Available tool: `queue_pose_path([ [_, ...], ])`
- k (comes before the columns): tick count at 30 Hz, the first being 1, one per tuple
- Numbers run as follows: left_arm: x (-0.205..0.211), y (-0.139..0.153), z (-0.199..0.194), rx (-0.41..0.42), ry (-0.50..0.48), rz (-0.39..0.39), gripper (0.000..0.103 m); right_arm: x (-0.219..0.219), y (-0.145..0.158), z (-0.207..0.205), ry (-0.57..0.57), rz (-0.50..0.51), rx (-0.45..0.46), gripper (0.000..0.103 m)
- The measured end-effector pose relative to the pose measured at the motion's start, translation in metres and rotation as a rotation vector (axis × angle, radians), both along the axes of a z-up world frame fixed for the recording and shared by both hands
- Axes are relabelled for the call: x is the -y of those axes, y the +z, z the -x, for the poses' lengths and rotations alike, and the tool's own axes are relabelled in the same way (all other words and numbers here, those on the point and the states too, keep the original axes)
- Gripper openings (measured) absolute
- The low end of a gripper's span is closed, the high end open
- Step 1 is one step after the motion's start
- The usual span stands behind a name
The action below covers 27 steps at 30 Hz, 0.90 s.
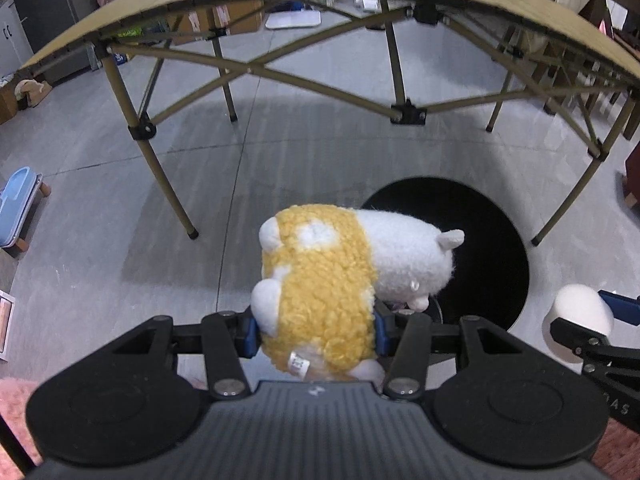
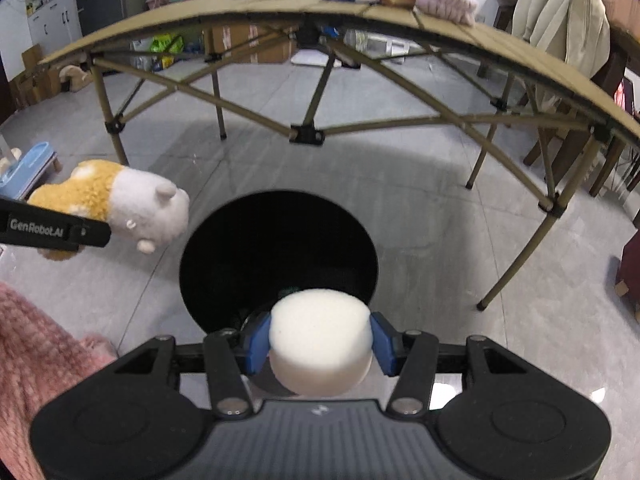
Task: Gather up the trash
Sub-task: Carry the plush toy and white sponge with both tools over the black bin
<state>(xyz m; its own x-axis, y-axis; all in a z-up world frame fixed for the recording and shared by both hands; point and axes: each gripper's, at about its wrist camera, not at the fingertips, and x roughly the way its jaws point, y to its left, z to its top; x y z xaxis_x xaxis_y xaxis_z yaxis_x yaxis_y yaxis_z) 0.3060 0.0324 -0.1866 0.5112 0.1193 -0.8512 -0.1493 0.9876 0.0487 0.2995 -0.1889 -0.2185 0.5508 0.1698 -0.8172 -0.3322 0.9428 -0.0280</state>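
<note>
Below, grey tiled floor (image 2: 420, 220), perhaps concrete.

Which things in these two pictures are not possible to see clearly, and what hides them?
- Inside of the black bin: both views, too dark to tell any contents.
- Underside of the plush toy: left wrist view, hidden by the left hand-held gripper.
- Bottom of the white foam cylinder: right wrist view, behind the right hand-held gripper.
- Items on the folding table: both views, far away.

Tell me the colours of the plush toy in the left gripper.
The plush toy is yellow-orange and curly with white patches, head and feet; clearest in the left wrist view.
</note>
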Motion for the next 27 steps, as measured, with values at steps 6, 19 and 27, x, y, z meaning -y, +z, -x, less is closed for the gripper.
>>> queue_pose_path([
  [6, -0.009, -0.023, -0.005, -0.045, -0.001, -0.01, 0.051, 0.006, -0.02, -0.004, -0.008, 0.001, -0.062, 0.051],
  [19, -0.017, -0.047, -0.012, -0.125, -0.019, -0.001, 0.05, 0.007, -0.046, -0.008, 0.011, 0.019, -0.142, 0.051],
  [27, -0.013, -0.048, -0.014, -0.151, -0.029, 0.013, 0.05, 0.011, -0.055, -0.01, -0.005, 0.019, -0.172, 0.051],
])
